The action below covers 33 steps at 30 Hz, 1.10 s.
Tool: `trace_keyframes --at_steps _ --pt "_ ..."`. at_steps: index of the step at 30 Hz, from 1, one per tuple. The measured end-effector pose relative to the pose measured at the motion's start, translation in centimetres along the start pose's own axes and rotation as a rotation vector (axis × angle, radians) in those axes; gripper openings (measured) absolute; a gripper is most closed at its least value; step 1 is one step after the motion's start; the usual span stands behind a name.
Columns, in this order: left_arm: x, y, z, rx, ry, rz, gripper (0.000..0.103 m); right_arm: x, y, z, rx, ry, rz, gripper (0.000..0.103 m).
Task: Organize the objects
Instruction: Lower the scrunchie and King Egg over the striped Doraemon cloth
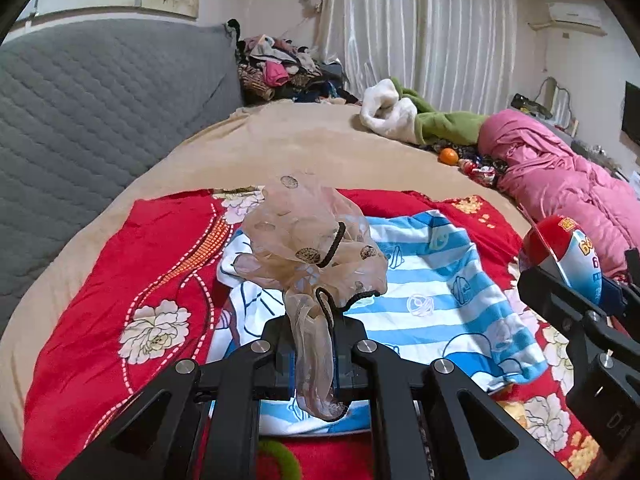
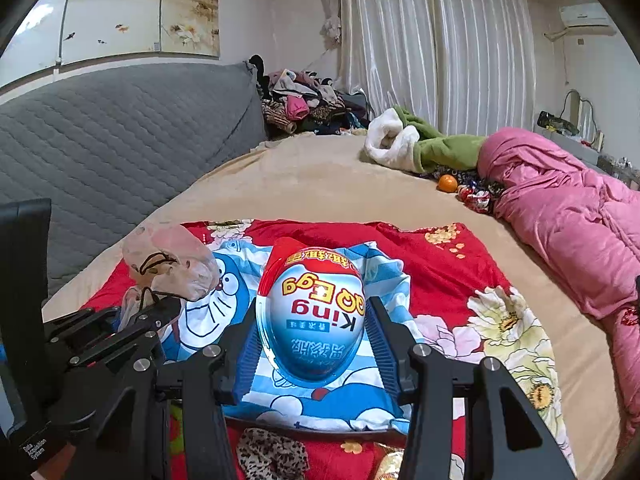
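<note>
My left gripper (image 1: 314,332) is shut on a sheer beige scarf (image 1: 308,248) with dark spots and black cord trim; the fabric bunches up above the pads and a tail hangs down between them. In the right wrist view the same scarf (image 2: 176,264) shows at the left with the left gripper (image 2: 160,304) below it. My right gripper (image 2: 312,312) is shut on a large red, white and blue toy egg (image 2: 312,312) printed "King", held upside down between the blue pads. That egg (image 1: 564,256) shows at the right edge of the left wrist view. Both hang over a blue-striped cartoon shirt (image 1: 440,300) on a red floral cloth (image 1: 152,272).
A tan bed sheet (image 1: 304,148) lies under everything, with a grey quilted headboard (image 1: 100,104) at left. A pink duvet (image 1: 560,184), a green and white garment (image 1: 408,116), an orange (image 1: 448,156), a clothes pile (image 1: 280,68) and a leopard-print scrunchie (image 2: 272,452) lie around.
</note>
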State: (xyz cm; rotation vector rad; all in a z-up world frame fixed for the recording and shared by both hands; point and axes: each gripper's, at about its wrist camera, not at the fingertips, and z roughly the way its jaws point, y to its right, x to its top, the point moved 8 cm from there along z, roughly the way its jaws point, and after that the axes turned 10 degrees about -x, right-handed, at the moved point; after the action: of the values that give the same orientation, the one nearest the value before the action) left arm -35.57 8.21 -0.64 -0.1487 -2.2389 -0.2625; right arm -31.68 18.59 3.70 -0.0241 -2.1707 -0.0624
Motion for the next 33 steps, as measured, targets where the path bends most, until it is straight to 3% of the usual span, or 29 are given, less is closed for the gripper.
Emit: trace_keyframes --at_steps 33 --pt "0.6 -1.0 6.9 0.043 -0.062 0.025 0.011 1.0 -1.6 7.6 -0.044 -0.051 -0.064 0.05"
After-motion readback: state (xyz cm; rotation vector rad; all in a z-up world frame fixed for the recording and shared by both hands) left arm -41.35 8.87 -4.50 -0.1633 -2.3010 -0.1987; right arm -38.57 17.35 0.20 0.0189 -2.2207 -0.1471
